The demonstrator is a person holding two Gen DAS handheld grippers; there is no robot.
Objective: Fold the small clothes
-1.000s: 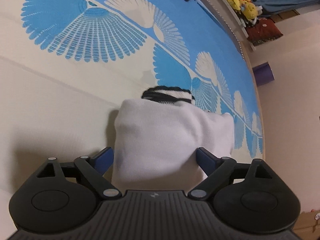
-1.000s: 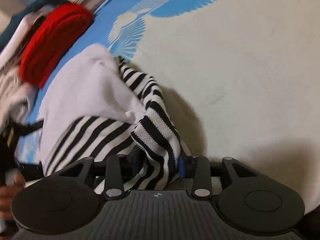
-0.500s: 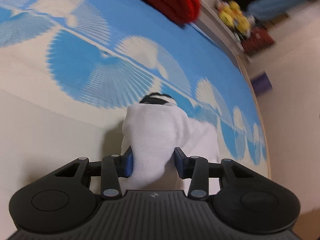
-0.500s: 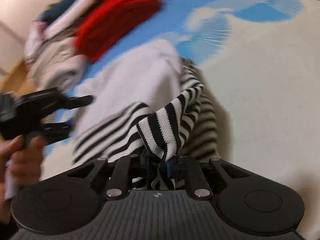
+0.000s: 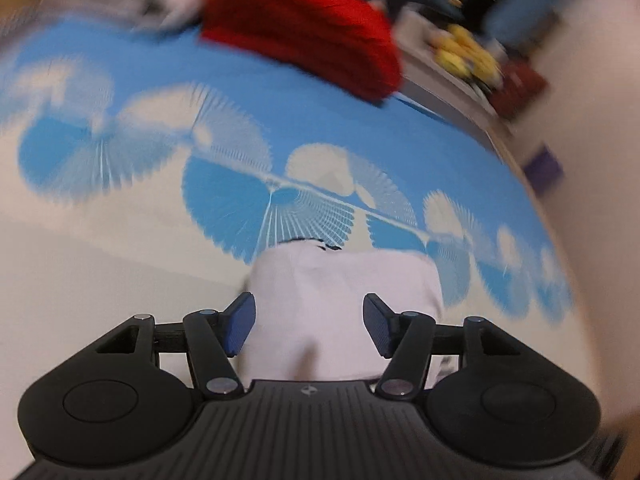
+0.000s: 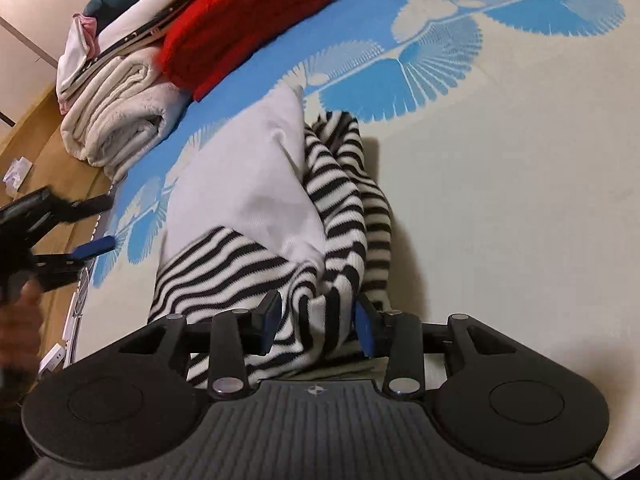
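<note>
A small white garment with black-and-white striped parts [image 6: 256, 208] lies bunched on the blue and cream patterned sheet [image 6: 500, 168]. In the left wrist view its white side [image 5: 344, 300] fills the space ahead of my left gripper [image 5: 306, 322], which is open with the cloth between its spread fingers, not pinched. My right gripper [image 6: 316, 326] is open around the striped edge [image 6: 320, 320], its pads apart from the fabric folds. The left gripper also shows in the right wrist view [image 6: 76, 240], at the garment's far left side.
A folded red knit [image 6: 248, 16] lies at the back of the sheet, next to a rolled cream towel [image 6: 116, 120] and a stack of other clothes. Yellow plush toys [image 5: 468, 56] sit on a shelf beyond the bed. Wooden floor lies left of the sheet's edge.
Both grippers have opened. The left let go of the white cloth it pinched half a second ago. The right released the striped edge, which has dropped onto the sheet.
</note>
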